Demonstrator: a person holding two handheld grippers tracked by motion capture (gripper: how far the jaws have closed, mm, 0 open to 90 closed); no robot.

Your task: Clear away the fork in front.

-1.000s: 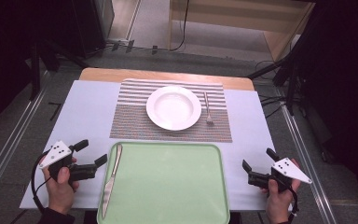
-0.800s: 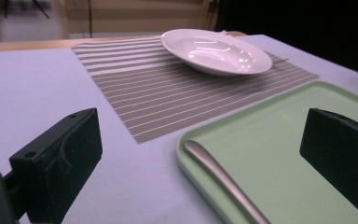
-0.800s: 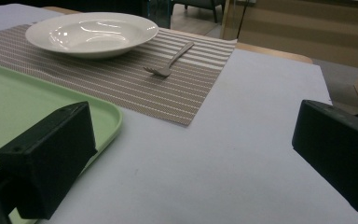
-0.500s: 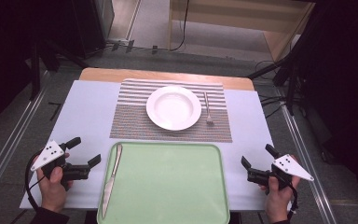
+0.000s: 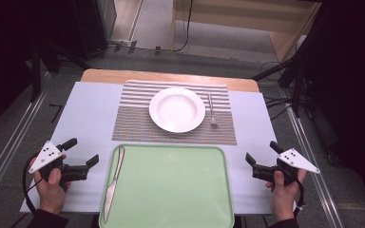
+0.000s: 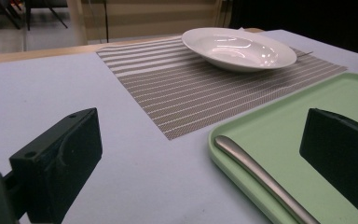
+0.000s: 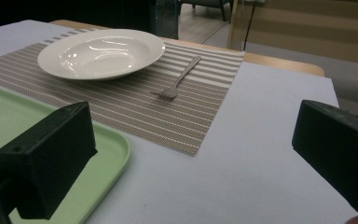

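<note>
A white plate (image 5: pixel 177 109) (image 6: pixel 238 47) (image 7: pixel 100 52) sits on a striped grey placemat (image 5: pixel 138 121) (image 6: pixel 186 88) (image 7: pixel 177 109), with a fork (image 5: pixel 211 110) (image 7: pixel 181 77) lying on the mat to its right. In front of the mat is a light green tray (image 5: pixel 180 190) (image 6: pixel 279 126) (image 7: pixel 9 116); a metal knife (image 5: pixel 113 180) (image 6: pixel 265 179) lies along its left side. My left gripper (image 5: pixel 81 152) (image 6: pixel 200 163) is open, low over the table just left of the tray. At the tray's right my right gripper (image 5: pixel 262 153) (image 7: pixel 193 163) is open too. Both hold nothing.
A pale blue sheet (image 5: pixel 85 109) covers the wooden table, whose far edge (image 5: pixel 171 76) shows beyond the mat. Metal rails (image 5: pixel 9 142) run along the floor on both sides. Cables and a wooden cabinet (image 5: pixel 247 23) lie behind.
My left gripper has drifted back and to the left, away from the tray's edge. The right gripper has barely shifted. Plate, fork, knife and tray lie as before.
</note>
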